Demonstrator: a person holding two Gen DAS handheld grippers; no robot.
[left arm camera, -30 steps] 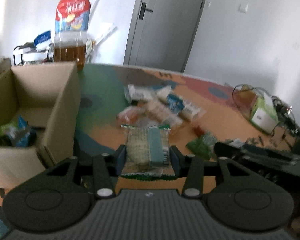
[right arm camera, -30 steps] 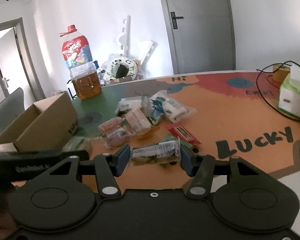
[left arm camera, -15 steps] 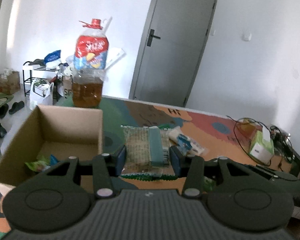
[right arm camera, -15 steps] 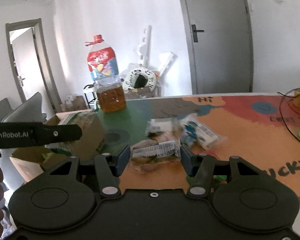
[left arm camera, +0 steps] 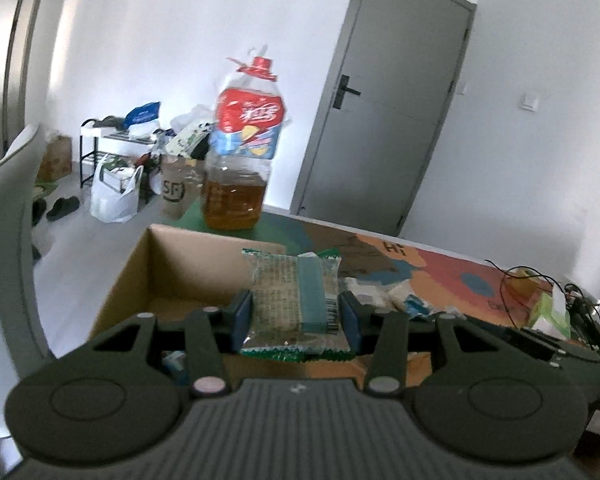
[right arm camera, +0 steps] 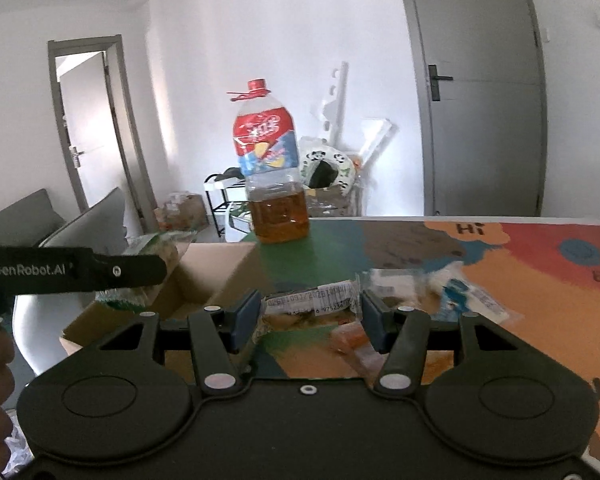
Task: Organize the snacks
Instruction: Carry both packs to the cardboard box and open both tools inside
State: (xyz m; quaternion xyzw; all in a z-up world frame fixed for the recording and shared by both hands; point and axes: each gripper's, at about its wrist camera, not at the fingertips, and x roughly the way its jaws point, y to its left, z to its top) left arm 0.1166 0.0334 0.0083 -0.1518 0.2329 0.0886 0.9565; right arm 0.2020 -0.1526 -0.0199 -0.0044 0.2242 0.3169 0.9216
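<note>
Both grippers, each pinching a snack packet, had risen from the table; the left gripper (left arm camera: 296,316) brought its green packet (left arm camera: 294,304) over the cardboard box (left arm camera: 140,276), the right gripper (right arm camera: 310,316) trailing with its clear packet (right arm camera: 312,304).

Your left tongs (left arm camera: 296,316) have risen from the surface (left arm camera: 440,268) and travelled left; their green-edged cracker packet (left arm camera: 294,300) now hangs above the open cardboard box (left arm camera: 140,280). Your right tongs (right arm camera: 310,320) have likewise lifted their barcoded packet (right arm camera: 312,300) clear of the snack pile (right arm camera: 440,292), toward the box.
</note>
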